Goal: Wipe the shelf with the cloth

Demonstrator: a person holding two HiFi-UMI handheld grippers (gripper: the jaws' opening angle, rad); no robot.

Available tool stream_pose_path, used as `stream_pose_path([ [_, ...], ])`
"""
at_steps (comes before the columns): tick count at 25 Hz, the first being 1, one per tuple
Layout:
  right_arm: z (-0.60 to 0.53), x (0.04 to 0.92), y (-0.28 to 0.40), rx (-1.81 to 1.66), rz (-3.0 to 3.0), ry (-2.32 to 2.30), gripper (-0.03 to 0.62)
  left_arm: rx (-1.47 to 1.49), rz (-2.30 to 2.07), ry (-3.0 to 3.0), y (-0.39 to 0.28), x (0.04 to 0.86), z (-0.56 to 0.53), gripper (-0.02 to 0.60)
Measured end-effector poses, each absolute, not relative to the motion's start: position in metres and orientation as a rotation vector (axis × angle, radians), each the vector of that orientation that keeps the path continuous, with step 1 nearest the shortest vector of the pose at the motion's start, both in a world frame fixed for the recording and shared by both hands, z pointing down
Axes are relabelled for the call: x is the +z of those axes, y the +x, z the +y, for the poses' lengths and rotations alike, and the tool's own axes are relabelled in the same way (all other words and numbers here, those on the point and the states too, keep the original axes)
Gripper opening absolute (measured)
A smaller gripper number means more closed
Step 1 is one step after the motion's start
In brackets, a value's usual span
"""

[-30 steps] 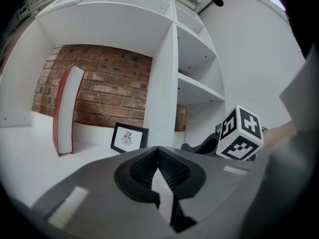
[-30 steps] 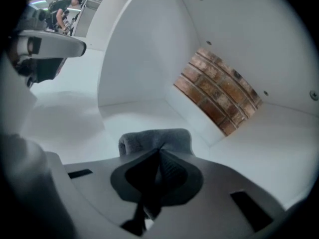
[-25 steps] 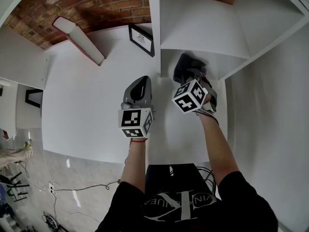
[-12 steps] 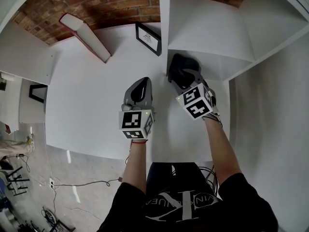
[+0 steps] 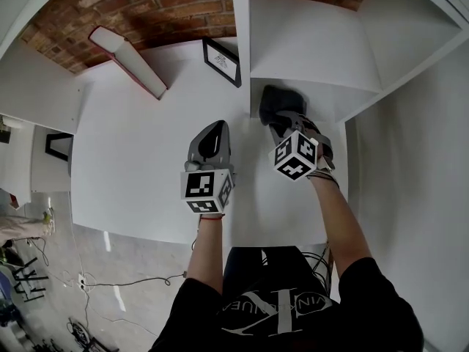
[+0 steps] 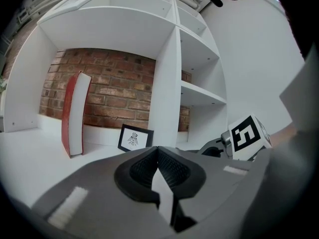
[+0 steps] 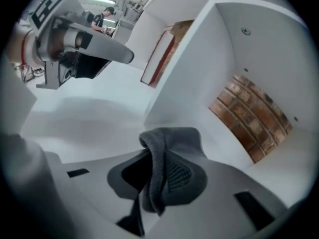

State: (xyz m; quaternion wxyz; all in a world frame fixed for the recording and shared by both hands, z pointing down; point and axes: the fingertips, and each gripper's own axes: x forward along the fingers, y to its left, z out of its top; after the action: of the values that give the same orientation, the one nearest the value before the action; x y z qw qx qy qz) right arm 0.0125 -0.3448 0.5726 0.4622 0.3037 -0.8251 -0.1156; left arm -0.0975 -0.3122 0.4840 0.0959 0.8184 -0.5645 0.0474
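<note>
Grey fleece cloth [image 5: 272,101] lies bunched on the white shelf board [image 5: 139,160], in the front left corner of the right-hand compartment, against the white upright divider [image 5: 240,28]. The right gripper [image 5: 286,122] has just been closing a little; its jaws stand narrow, pinching a fold of the cloth. The left gripper [image 5: 214,132] hangs just beside it, over the board's open left part — jaws together, nothing between.

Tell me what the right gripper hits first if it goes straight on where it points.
Probably the shelf floor beside the divider, depth unclear. The right gripper has the cloth between its jaws, which have just been closing.
</note>
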Motion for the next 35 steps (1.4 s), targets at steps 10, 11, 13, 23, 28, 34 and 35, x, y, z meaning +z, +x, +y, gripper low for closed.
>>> stream_pose_path([
  [10, -0.348, 0.569, 0.113, -0.066, -1.950, 0.995, 0.075, 0.161, -1.662, 2.448, -0.090, 0.474, -0.308, 0.011],
  [11, -0.348, 0.569, 0.117, -0.061, -1.938, 1.005, 0.075, 0.163, -1.661, 2.449, -0.089, 0.472, -0.307, 0.011],
  [13, -0.348, 0.570, 0.121, -0.050, -1.922, 1.019, 0.074, 0.171, -1.660, 2.452, -0.088, 0.471, -0.305, 0.011],
  [23, -0.338, 0.565, 0.135, -0.007, -1.914, 1.026, 0.069, 0.200, -1.695, 2.453, -0.101, 0.456, -0.290, 0.011],
  [28, -0.324, 0.537, 0.126, -0.066, -2.027, 1.064, 0.064, 0.208, -1.719, 2.451, -0.111, 0.447, -0.280, 0.012],
  [34, -0.309, 0.492, 0.118, 0.017, -2.220, 1.158, 0.061, 0.166, -1.735, 2.461, -0.116, 0.428, -0.266, 0.011],
  [35, -0.306, 0.484, 0.117, 0.038, -2.246, 1.173, 0.061, 0.168, -1.730, 2.468, -0.116, 0.426, -0.263, 0.011],
])
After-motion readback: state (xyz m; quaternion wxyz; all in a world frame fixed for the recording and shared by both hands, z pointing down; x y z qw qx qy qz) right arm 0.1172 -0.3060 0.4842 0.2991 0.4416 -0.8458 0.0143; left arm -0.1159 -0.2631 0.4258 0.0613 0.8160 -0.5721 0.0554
